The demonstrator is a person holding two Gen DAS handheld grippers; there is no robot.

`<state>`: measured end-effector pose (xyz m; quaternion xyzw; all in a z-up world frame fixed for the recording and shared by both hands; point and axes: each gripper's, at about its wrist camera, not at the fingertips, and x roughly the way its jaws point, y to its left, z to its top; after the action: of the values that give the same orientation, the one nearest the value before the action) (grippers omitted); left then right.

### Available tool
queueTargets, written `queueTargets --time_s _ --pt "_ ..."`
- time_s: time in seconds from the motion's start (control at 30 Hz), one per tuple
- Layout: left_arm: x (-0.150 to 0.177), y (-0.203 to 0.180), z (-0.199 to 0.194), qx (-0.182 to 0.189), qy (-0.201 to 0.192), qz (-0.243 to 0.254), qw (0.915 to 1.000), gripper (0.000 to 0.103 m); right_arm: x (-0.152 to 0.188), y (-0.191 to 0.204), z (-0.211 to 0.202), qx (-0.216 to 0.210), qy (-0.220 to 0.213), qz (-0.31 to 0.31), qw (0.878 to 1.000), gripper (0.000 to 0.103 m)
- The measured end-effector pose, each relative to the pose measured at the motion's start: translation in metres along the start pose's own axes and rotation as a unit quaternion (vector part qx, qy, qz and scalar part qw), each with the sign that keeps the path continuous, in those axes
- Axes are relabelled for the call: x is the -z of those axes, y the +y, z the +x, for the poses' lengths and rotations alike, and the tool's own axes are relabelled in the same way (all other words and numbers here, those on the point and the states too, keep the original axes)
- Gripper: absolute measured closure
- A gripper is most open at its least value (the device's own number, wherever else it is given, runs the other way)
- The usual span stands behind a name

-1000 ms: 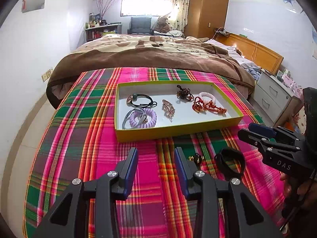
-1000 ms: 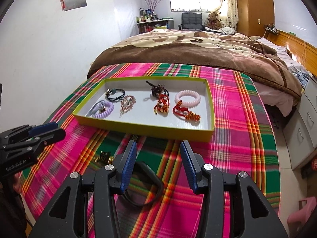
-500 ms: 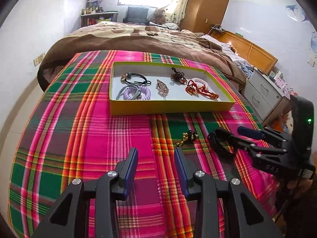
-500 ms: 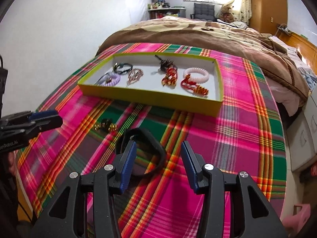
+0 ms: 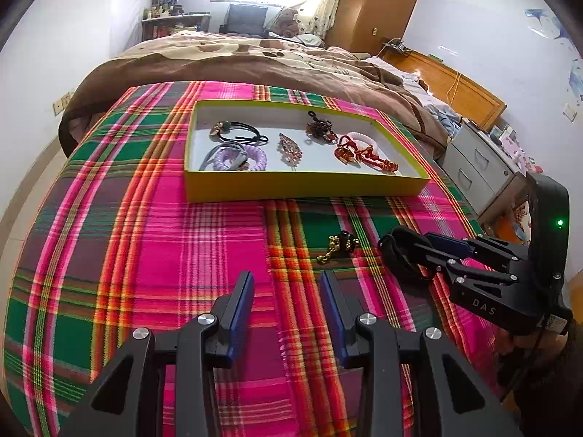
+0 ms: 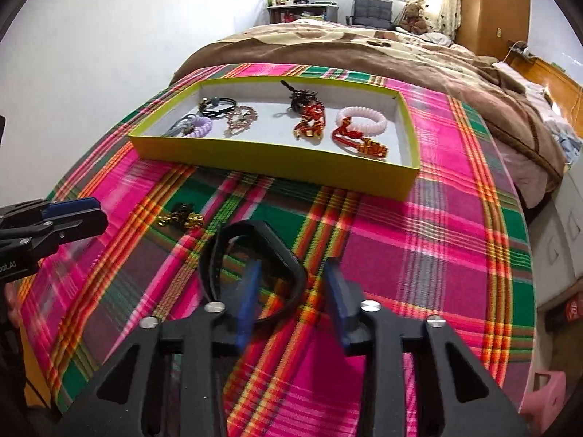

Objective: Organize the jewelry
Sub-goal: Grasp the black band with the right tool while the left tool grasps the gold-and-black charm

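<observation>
Soft cloth, shiny beads

The checked blanket (image 5: 145,240) looks woven and matt. The yellow box (image 5: 306,185) looks like smooth card. The black band (image 6: 284,251) looks matt.

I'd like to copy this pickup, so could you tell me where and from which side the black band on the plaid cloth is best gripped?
Grip the black band across its near right strap, coming steeply from above: the loop lies flat, so one pad drops inside, one outside. The right gripper is closing that way now.
</observation>
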<state>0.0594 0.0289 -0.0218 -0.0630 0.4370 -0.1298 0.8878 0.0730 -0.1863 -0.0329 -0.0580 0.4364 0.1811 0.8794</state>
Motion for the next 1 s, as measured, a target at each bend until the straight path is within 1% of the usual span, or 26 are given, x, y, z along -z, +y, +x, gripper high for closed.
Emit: queueTargets --time_s 0.03,0.1,0.27,0.4,0.47,0.63,0.73,0.83,1.0 --pt "0.0 -0.002 0.001 0.002 0.002 0.002 1.0 0.066 0.0 -0.001 0.0 -0.004 0.0 0.002 1.0 0.077" --pt "-0.001 -0.004 0.006 0.003 0.005 0.005 1.0 0.066 0.001 -0.001 -0.002 -0.009 -0.001 0.002 1.0 0.083" --pt "-0.004 -0.013 0.014 0.007 0.01 0.018 0.9998 0.066 0.004 -0.002 -0.005 -0.005 -0.002 0.008 1.0 0.085" --pt "-0.007 -0.022 0.02 -0.009 0.011 0.036 0.9993 0.066 0.006 -0.011 -0.009 -0.003 -0.006 0.04 0.999 0.086" --pt "-0.009 -0.025 0.025 -0.002 0.016 0.039 0.9991 0.066 0.008 -0.016 -0.012 0.002 -0.009 0.059 0.998 0.087" --pt "-0.012 -0.036 0.036 -0.003 0.024 0.06 0.9979 0.066 0.01 -0.026 -0.019 0.011 -0.019 0.086 0.996 0.087" --pt "-0.014 -0.04 0.042 -0.02 0.026 0.066 0.9973 0.066 0.011 -0.032 -0.021 0.014 -0.022 0.096 0.995 0.087" --pt "-0.016 -0.044 0.047 -0.019 0.028 0.079 0.9963 0.066 0.012 -0.036 -0.023 0.013 -0.024 0.105 0.994 0.087" --pt "-0.02 -0.052 0.054 -0.038 0.024 0.098 0.9942 0.066 0.014 -0.038 -0.025 0.011 -0.027 0.111 0.993 0.087"
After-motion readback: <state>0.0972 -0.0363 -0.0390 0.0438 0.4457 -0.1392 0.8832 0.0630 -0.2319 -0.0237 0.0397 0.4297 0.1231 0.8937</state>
